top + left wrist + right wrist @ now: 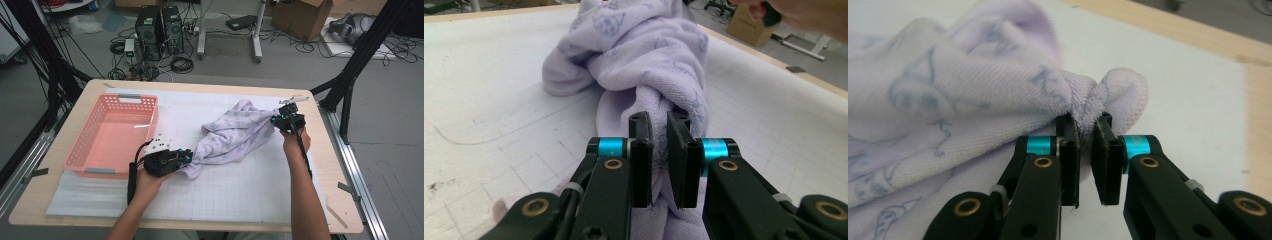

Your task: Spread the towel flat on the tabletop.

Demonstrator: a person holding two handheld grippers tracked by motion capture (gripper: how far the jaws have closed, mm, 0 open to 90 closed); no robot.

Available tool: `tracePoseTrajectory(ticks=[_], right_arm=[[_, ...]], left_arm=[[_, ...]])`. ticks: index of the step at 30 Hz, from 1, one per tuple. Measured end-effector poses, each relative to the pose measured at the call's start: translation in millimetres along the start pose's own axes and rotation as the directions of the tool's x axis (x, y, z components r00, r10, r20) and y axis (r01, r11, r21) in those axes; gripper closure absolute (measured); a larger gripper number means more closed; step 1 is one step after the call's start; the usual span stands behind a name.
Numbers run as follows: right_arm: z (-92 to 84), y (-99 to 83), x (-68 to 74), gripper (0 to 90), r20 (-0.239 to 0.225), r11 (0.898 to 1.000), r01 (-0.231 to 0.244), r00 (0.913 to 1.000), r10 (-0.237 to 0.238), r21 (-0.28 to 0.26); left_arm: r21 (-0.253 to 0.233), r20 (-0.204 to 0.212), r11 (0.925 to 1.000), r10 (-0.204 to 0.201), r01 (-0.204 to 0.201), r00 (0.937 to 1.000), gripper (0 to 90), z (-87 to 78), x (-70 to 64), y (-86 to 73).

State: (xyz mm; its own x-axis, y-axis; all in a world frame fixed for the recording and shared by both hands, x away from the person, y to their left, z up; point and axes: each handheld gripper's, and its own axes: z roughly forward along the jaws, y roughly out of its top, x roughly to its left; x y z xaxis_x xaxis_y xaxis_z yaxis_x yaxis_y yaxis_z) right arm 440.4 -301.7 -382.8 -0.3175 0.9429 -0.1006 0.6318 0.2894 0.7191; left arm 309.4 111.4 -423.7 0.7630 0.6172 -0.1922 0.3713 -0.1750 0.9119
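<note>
A pale lilac towel (235, 135) with a faint blue print lies bunched on the white mat, stretched between both grippers. My left gripper (186, 159) holds its near left end; in the left gripper view the left gripper (660, 150) has its pads pressed on a twisted fold of the towel (644, 55). At the far right my right gripper (276, 120) pinches the other end above the mat. In the right gripper view a rolled hem of the towel (973, 95) is clamped in the right gripper (1084, 145).
A pink plastic basket (111, 135) stands on the left part of the table. The white gridded mat (240, 195) covers the wooden tabletop (345, 200). Beyond the table lie computer towers (159, 30), cables and a cardboard box (302, 17).
</note>
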Motion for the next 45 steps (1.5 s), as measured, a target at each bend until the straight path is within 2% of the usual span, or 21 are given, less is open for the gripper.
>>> tracePoseTrajectory(ticks=[1, 4, 6, 7, 8, 10, 13, 17, 23, 25, 27, 28, 30, 32, 34, 39, 40, 42, 43, 44, 45], right_arm=[[0.8, 2.6, -3.7, 84.0, 0.034, 1.000, -0.004, 0.9994, 0.004, 0.001], [0.9, 8.8, -13.9, 83.9, 0.100, 0.998, -0.062, 0.9929, 0.064, -0.022], [0.6, 8.9, -15.8, 83.6, 0.108, 0.996, -0.079, 0.9907, 0.083, -0.038], [2.7, 6.7, -17.2, 78.6, 0.084, 0.993, -0.113, 0.9897, 0.116, -0.037], [3.7, 5.4, -15.7, 73.2, 0.074, 0.993, -0.118, 0.9900, 0.120, -0.025], [2.9, 1.5, -12.6, 68.0, 0.040, 0.993, -0.109, 0.9931, 0.110, -0.040], [-3.1, -5.3, -7.4, 62.6, 0.000, 0.993, -0.102, 0.9948, 0.102, -0.060], [-18.4, -16.1, -2.7, 60.5, -0.045, 0.993, -0.071, 0.9967, 0.067, -0.090], [-40.5, -33.1, 3.7, 59.8, -0.087, 0.992, -0.040, 0.9958, 0.030, -0.123], [-51.0, -47.1, 8.9, 59.3, -0.119, 0.989, -0.037, 0.9927, 0.020, -0.140], [-56.4, -56.2, 14.0, 59.4, -0.141, 0.989, -0.026, 0.9900, 0.006, -0.142], [-56.4, -56.2, 14.0, 59.4, -0.141, 0.989, -0.026, 0.9900, 0.006, -0.142], [-62.5, -70.4, 21.4, 59.4, -0.162, 0.988, -0.013, 0.9868, -0.013, -0.157], [-64.3, -80.2, 25.4, 59.2, -0.177, 0.988, -0.011, 0.9841, -0.016, -0.153], [-64.8, -90.0, 28.1, 58.9, -0.188, 0.988, -0.012, 0.9820, -0.017, -0.152], [-61.3, -110.6, 35.5, 58.3, -0.228, 0.991, -0.008, 0.9733, -0.023, -0.134], [-60.6, -113.7, 37.2, 58.2, -0.233, 0.992, -0.005, 0.9722, -0.026, -0.130], [-59.0, -118.3, 39.5, 58.1, -0.246, 0.992, -0.007, 0.9690, -0.025, -0.130], [-59.0, -118.3, 39.5, 58.1, -0.246, 0.992, -0.007, 0.9690, -0.025, -0.130], [-58.4, -119.5, 40.1, 58.0, -0.247, 0.992, -0.007, 0.9688, -0.025, -0.128], [-58.3, -119.8, 40.3, 57.8, -0.253, 0.992, -0.012, 0.9673, -0.021, -0.127]], left_arm=[[0.002, 0.002, 1.0000, 0.001, -0.001, 1.0000, 80.8, 0.8, -0.5, -0.5], [0.010, 0.003, 0.9999, 0.008, -0.008, 1.0000, 80.8, 5.2, -3.8, -1.7], [0.015, 0.005, 0.9998, 0.015, -0.015, 0.9999, 80.7, 6.8, -4.9, -1.8], [0.021, 0.010, 0.9996, 0.017, -0.018, 0.9998, 80.6, 9.2, -6.4, -2.4], [0.023, 0.014, 0.9996, 0.015, -0.016, 0.9998, 80.0, 10.1, -6.7, -2.5], [0.029, 0.015, 0.9996, 0.005, -0.006, 0.9999, 74.8, 11.9, -6.6, -3.0], [0.024, -0.007, 0.9997, -0.006, 0.006, 1.0000, 57.0, 12.6, -7.0, -2.5], [0.001, -0.013, 0.9997, -0.023, 0.023, 0.9997, 44.8, 10.3, -6.2, 0.2], [0.014, -0.011, 0.9994, -0.030, 0.030, 0.9995, 42.9, 14.3, -2.0, 4.4], [0.027, -0.023, 0.9991, -0.033, 0.034, 0.9992, 43.3, 18.3, 0.6, 7.0], [0.066, -0.065, 0.9974, -0.026, 0.030, 0.9975, 45.7, 27.6, 5.3, 10.8], [0.066, -0.065, 0.9974, -0.026, 0.030, 0.9975, 47.2, 27.6, 5.3, 10.8], [0.107, -0.073, 0.9940, -0.017, 0.025, 0.9972, 48.4, 36.2, 7.6, 13.0], [0.153, -0.042, 0.9880, -0.017, 0.023, 0.9990, 48.2, 49.0, 7.1, 15.3], [0.173, -0.025, 0.9849, -0.011, 0.015, 0.9996, 47.7, 56.2, 4.3, 15.9], [0.280, -0.029, 0.9598, 0.028, -0.019, 0.9992, 46.0, 73.8, 0.9, 12.4], [0.280, -0.029, 0.9598, 0.028, -0.019, 0.9992, 47.3, 73.8, 0.9, 12.4], [0.305, 0.000, 0.9515, 0.041, -0.039, 0.9992, 56.9, 78.4, -1.3, 10.1], [0.305, 0.000, 0.9515, 0.041, -0.039, 0.9992, 62.8, 78.4, -1.3, 10.1], [0.309, 0.007, 0.9501, 0.043, -0.043, 0.9990, 62.8, 79.0, -2.6, 10.0], [0.311, 0.018, 0.9491, 0.050, -0.053, 0.9986, 73.7, 79.5, -5.8, 10.0]])
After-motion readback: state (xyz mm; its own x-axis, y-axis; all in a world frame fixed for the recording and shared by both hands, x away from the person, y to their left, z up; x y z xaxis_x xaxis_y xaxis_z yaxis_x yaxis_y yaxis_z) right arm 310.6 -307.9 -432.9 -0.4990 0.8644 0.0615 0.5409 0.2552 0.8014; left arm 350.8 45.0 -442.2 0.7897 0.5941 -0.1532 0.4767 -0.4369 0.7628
